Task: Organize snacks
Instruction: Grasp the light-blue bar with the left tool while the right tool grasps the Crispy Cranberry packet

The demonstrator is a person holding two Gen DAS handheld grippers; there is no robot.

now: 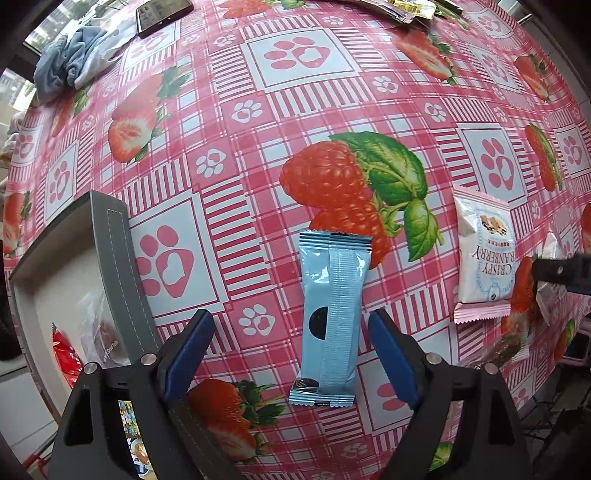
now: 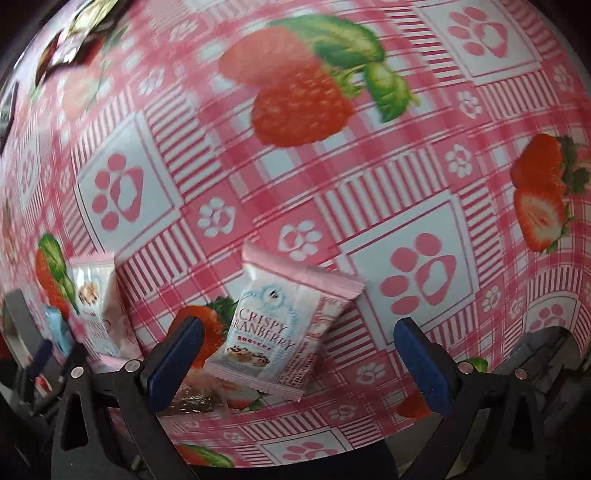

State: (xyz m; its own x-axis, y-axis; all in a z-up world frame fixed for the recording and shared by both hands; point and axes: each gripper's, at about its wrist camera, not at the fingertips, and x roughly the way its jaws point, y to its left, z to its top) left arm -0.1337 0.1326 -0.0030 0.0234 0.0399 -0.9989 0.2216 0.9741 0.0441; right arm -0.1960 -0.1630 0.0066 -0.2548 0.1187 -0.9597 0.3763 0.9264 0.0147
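Only the left wrist view took in the far end of the tablecloth (image 1: 229, 122): a crumpled blue cloth (image 1: 70, 59), a dark phone (image 1: 162, 14), and some dark and yellow packets (image 1: 410, 7) along the top edge. It also showed, at its left, a grey box (image 1: 122, 258) holding a red packet (image 1: 66, 354) and a clear-wrapped snack (image 1: 99, 332). The right wrist view, blurred, showed none of that clearly; it gave instead a close look at a pink cranberry packet (image 2: 284, 325) lying tilted on another clear-wrapped snack (image 2: 199, 397), with a second cranberry packet (image 2: 96, 295) to its left.

The left gripper (image 1: 291, 354) had its blue-padded fingers (image 1: 192, 350) spread wide on either side of a light blue bar (image 1: 330, 321), which lay flat on the tablecloth, seam up, between the pads and apart from both. The right gripper (image 2: 297, 362) was likewise spread wide and held nothing; the tilted cranberry packet sat between its fingers, nearer the left pad, though whether that pad touched it could not be told.
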